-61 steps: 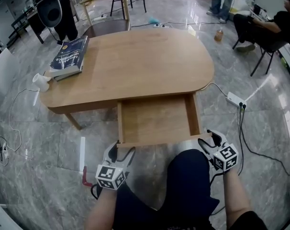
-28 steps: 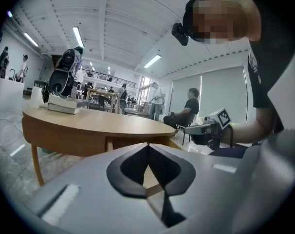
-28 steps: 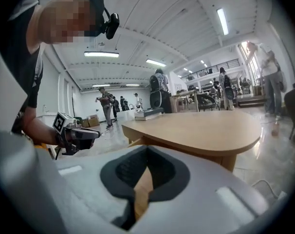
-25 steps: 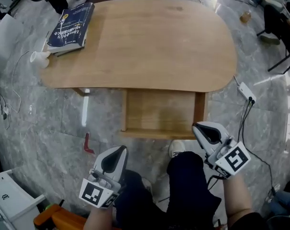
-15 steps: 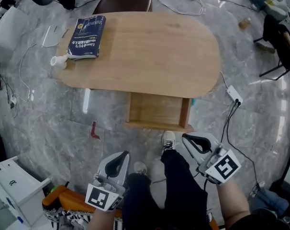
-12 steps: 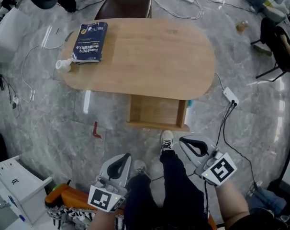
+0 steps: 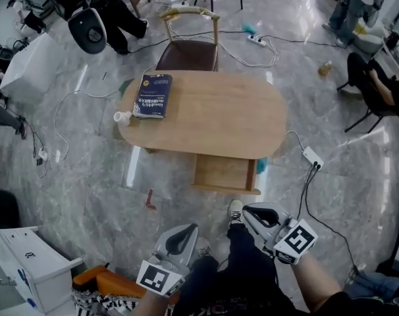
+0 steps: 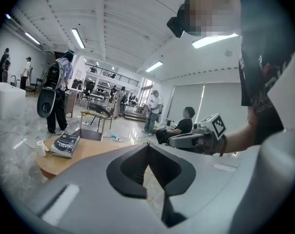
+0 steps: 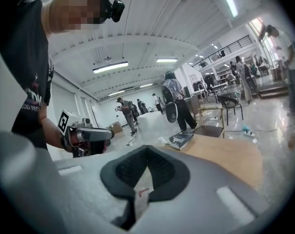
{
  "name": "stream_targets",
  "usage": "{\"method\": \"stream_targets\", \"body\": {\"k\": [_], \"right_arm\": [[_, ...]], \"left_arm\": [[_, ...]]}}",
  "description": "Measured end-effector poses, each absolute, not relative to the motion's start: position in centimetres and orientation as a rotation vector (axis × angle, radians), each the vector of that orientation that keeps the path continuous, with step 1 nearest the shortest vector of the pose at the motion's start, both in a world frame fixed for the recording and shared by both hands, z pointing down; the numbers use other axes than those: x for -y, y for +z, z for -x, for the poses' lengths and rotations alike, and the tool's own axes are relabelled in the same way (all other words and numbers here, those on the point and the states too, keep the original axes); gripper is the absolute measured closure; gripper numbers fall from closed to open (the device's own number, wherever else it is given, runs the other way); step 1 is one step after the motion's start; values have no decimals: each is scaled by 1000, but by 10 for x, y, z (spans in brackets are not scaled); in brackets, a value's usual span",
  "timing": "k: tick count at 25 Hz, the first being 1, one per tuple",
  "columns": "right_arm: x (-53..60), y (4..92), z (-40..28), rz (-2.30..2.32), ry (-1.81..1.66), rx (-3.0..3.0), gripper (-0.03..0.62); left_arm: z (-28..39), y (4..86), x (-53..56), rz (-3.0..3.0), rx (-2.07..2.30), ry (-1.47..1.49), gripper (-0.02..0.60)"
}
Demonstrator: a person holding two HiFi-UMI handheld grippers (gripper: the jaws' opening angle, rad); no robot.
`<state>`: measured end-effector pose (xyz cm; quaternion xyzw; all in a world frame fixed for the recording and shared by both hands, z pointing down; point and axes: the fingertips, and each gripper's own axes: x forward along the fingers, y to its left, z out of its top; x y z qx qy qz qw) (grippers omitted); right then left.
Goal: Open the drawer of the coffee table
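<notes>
The oval wooden coffee table (image 7: 212, 114) lies far below in the head view, its drawer (image 7: 224, 174) pulled out toward me. Both grippers are held high near my body, well clear of the drawer. My left gripper (image 7: 188, 229) is shut and empty; its jaws meet in the left gripper view (image 8: 148, 146). My right gripper (image 7: 247, 210) is also shut with nothing held, its jaws closed in the right gripper view (image 9: 147, 147). Each gripper view shows the other gripper beside it, and the table (image 9: 228, 155) beyond.
A blue book (image 7: 153, 96) and a white cup (image 7: 121, 117) lie on the table's left end. A chair (image 7: 188, 48) stands behind it. A power strip (image 7: 311, 157) and cables lie on the floor at right, a red object (image 7: 150, 199) at left. People stand and sit around.
Both grippers have left the drawer front and risen with the head camera, still shut. The table now looks smaller and farther below. The drawer stays pulled out.
</notes>
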<state>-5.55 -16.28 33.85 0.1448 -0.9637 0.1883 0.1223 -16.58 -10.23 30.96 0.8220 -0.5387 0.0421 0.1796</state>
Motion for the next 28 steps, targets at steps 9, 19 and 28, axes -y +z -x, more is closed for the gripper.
{"method": "stream_targets", "body": {"k": [9,19,28], "right_arm": [[32,235,78,-518,409,2895,592],[-90,231,78,-598,419,2824,592],[-137,223,51,-577,386,2770,592]], "left_arm": [[168,239,-10,-2427,1406,26,575],[160,248,-108,-2441,1233,19,575],[130,237,-134,-2455,1211,-39,575]]}}
